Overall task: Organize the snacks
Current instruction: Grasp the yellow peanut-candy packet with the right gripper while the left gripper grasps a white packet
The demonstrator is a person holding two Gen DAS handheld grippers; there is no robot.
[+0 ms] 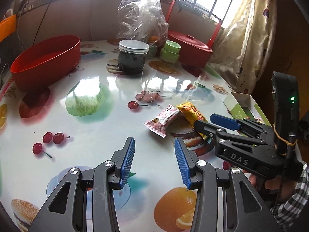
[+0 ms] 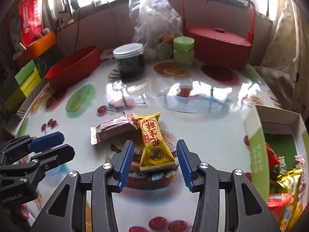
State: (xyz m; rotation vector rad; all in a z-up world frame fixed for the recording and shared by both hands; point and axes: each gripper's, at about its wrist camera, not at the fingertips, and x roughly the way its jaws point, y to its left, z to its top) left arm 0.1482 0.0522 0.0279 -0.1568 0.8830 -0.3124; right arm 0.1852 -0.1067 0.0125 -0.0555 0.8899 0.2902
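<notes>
Straddling the yellow snack packet, the right gripper has its fingers spread wide, one on each side of the wrapper and, as far as I can tell, not yet touching it. The likeliest slip, in my judgement: the glossy wrapper skids on the shiny counter as the fingers close, or they pinch only the crimped end and it slides out. Its far end overlaps the pink snack packet, which could be dragged along. The left gripper hangs open over bare counter nearer the front edge, holding nothing.

At the counter's right edge sits the open white-and-green box, already holding several wrapped snacks. Farther back, near the left edge, the red oval tub looks empty. Along the far edge stand a dark jar, a green jar, a clear plastic bag and a lidded red basket.
</notes>
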